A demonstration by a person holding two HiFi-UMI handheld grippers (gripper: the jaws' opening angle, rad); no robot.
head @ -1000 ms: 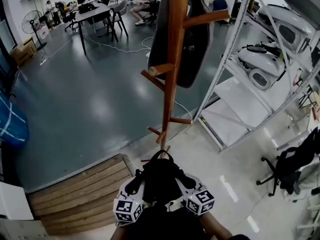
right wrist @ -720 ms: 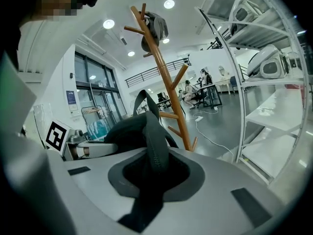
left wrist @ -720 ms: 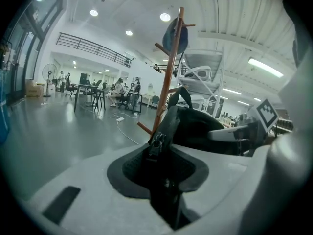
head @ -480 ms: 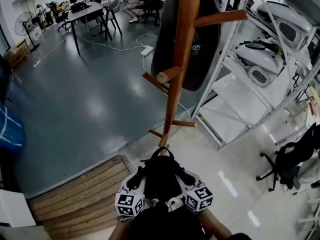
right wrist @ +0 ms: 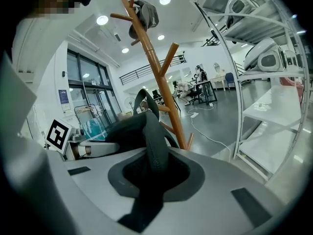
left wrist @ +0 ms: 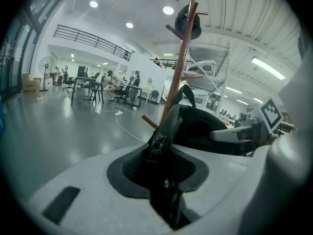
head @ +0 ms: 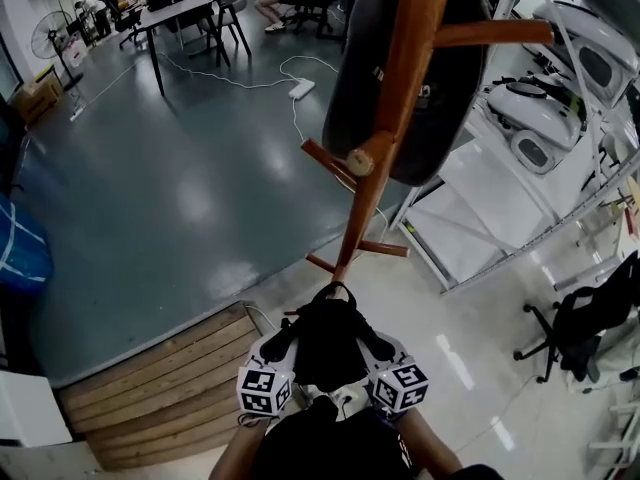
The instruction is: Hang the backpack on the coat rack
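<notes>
The black backpack [head: 328,340] hangs low in front of me between both grippers, its top loop near the foot of the wooden coat rack [head: 400,98]. My left gripper [head: 283,346] is shut on the backpack's left edge, where a zipper [left wrist: 157,142] shows between the jaws. My right gripper [head: 372,346] is shut on the right edge, a fold of fabric [right wrist: 152,146] running through its jaws. In both gripper views the rack [left wrist: 183,58] [right wrist: 156,67] rises just beyond the backpack. A dark bag [head: 440,118] hangs on the rack's upper pegs.
White metal shelving [head: 520,168] with white shells stands right of the rack. A black office chair [head: 585,328] is at far right. A wooden platform [head: 160,388] lies at lower left, a blue bag [head: 20,248] at the left edge. Desks with people [head: 180,13] are far back.
The coat rack has come nearer and looms larger in the head view. Both grippers keep their hold, and the backpack stays at the bottom centre near the rack's foot.
</notes>
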